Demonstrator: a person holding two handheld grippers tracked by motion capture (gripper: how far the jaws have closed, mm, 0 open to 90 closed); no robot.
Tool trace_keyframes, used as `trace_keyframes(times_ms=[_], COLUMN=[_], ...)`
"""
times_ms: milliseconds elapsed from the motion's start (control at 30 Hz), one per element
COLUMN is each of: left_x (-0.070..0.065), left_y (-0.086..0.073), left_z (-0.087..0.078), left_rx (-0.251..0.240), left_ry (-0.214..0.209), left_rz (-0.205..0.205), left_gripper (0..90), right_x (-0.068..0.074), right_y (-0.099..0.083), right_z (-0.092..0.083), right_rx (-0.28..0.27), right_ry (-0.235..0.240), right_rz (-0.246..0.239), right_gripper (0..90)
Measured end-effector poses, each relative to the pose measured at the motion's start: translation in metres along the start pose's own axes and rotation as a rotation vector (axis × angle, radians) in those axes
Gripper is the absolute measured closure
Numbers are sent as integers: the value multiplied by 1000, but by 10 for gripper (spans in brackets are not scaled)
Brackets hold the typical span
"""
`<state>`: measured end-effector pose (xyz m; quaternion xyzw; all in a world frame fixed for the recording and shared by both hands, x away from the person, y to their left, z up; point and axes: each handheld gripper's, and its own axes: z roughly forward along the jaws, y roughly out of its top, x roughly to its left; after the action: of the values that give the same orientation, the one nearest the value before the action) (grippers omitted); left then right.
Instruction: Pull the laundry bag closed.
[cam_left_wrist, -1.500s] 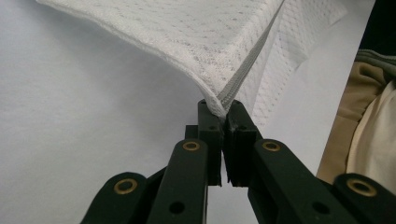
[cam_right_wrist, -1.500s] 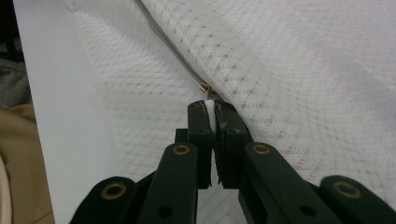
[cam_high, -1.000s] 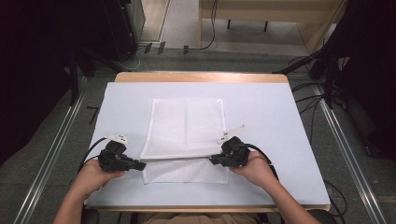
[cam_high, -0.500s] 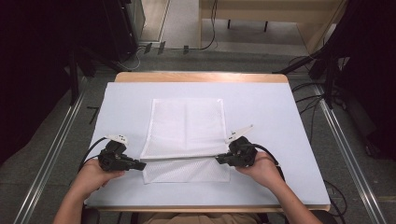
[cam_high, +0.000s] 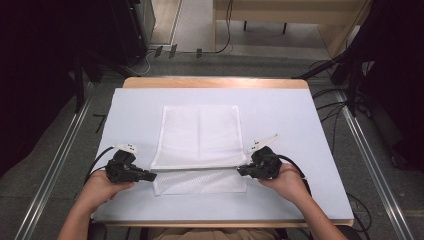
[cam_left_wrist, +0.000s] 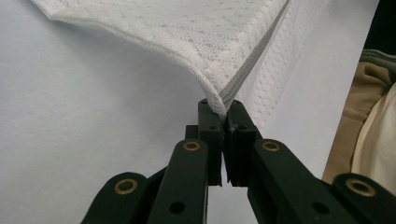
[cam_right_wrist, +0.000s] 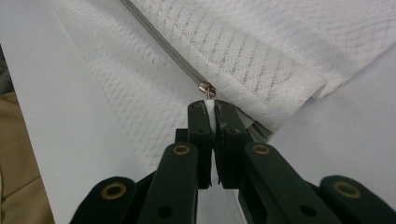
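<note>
A white mesh bag lies flat mid-table, its near part folded along a grey zipper. My left gripper is shut on the bag's left corner at the zipper's end; in the left gripper view my left gripper has the fabric pinched between its jaws. At the right corner my right gripper is also shut on the bag. In the right gripper view my right gripper clamps white fabric just behind the metal zipper pull. The zipper edge runs taut between both grippers.
The bag rests on a pale sheet covering the table, with a wooden edge at the far side. Dark equipment stands off to the left and right, and cables lie on the floor. The person's clothing is close behind the left gripper.
My right gripper has shifted a little to the right with the bag's corner, pulling the zipper edge straighter. The left gripper has stayed put.
</note>
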<state>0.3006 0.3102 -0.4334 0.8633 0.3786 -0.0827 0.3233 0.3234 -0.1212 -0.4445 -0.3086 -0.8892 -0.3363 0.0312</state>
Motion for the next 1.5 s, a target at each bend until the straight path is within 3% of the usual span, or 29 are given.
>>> trace_keyframes(times_ms=[200,267,400,533,767,1167,1300,1500], left_x=[2,3,2,3,5,10,9,8], left_y=[-2,-2,-2,-2,-1,0,1,2], left_z=[2,2,0,2,3,-2,-4,-8], left_rx=[-4,-20,-43,-44,-47,-113,-137,-161], left_ry=[11,23,22,17,27,73,100,128], left_rz=[-9,-24,-15,-11,-42,-82,-77,-69], left_gripper=[866,837,818,754,597,395,373,368], right_x=[2,3,4,3,2,0,-2,-9], right_y=[0,1,1,1,2,2,1,1], right_z=[5,6,9,10,14,14,12,8], right_rx=[25,23,16,13,9,-44,-95,-139], right_ry=[0,1,-9,-10,-5,-45,-77,-105], right_rz=[-4,-4,-8,-6,-8,-18,-40,-15], right_gripper=[874,869,866,861,822,591,474,392])
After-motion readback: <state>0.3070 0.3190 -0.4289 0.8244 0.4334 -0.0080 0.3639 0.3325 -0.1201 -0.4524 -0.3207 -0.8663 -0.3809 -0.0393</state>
